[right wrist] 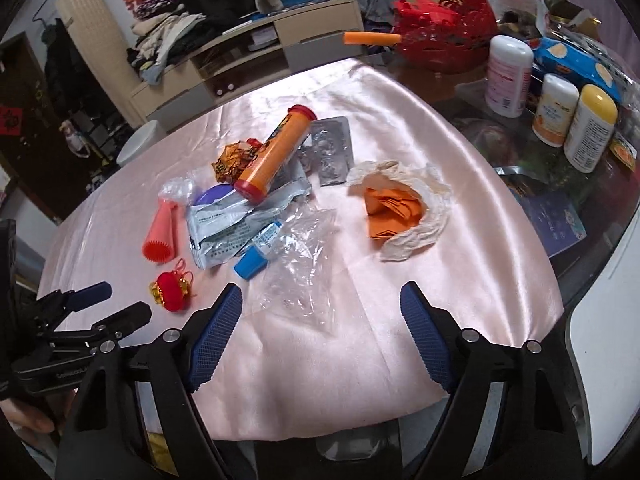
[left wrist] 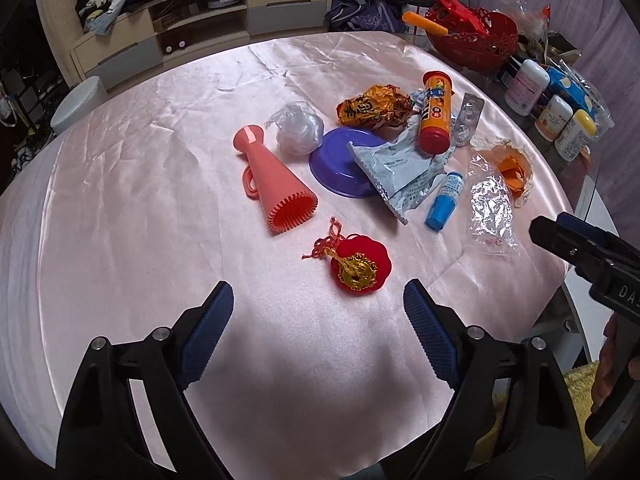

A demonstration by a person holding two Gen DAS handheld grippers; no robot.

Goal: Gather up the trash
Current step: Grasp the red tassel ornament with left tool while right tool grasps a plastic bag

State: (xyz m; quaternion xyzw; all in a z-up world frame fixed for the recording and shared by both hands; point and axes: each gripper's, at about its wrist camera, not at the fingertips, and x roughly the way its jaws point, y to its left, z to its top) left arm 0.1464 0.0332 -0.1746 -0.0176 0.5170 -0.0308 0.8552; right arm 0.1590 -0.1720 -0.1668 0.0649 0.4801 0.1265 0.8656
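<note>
From the left wrist view, the job looks like it has not really begun. All the trash lies on the shiny pink cloth (left wrist: 160, 168), and no bin or bag shows. The left gripper (left wrist: 319, 312) is wide apart with nothing in it, above bare cloth. My landmark is the purple plate (left wrist: 332, 148), a smooth round plastic one lying upside down. A flat silvery wrapper (left wrist: 394, 172) lies on its right edge. Behind the plate sits a crumpled gold wrapper (left wrist: 372, 106), crinkly like foil. An orange tube (left wrist: 434, 112) with red ends lies to its right. A clear crinkly bag (left wrist: 494, 210) lies farther right, past a small blue bottle (left wrist: 444, 200). A pink ribbed cone (left wrist: 272, 176) lies left of the plate. A soft red charm (left wrist: 358, 266) sits in front, nearest the gripper.

From the right wrist view, the right gripper (right wrist: 321, 312) is also spread and empty. The clear bag lies just ahead of its left finger. Only a little of the purple plate peeks out behind the silvery wrapper. Far right of the plate, a wrinkled white tissue (right wrist: 424, 216) cups orange paper scraps (right wrist: 394, 212). Nothing is picked up yet, so I think all the collecting is left to do.
</note>
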